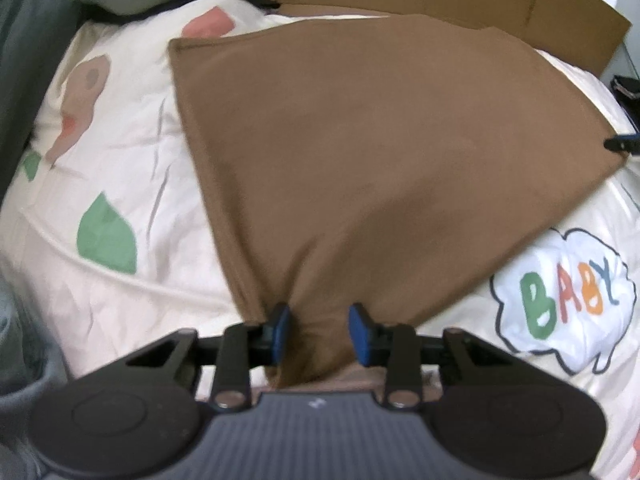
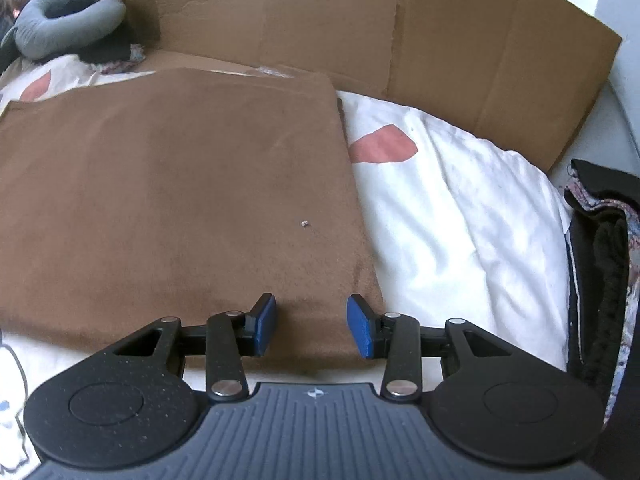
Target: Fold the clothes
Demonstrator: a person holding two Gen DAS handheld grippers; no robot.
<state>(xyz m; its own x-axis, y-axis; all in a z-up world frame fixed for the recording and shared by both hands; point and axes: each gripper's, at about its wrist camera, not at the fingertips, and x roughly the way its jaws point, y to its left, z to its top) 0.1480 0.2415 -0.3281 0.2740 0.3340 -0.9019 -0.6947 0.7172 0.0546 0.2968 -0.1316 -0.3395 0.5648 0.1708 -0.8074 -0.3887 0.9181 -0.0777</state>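
Behind the bed stands a cardboard wall (image 2: 360, 28), and the quilt (image 1: 132, 160) carries leaf shapes and a cloud with the word "BABY" (image 1: 568, 292). On the quilt lies the brown cloth (image 1: 360, 152). The left gripper (image 1: 319, 334) is open with a cloth corner between its pads; the right gripper (image 2: 311, 326) is open over the cloth's near edge.

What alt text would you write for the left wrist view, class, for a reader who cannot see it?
The left gripper, its blue pads apart, has a bunched corner of a brown cloth between them; the cloth spreads over a cream bedspread printed with "BABY". Cardboard stands behind.
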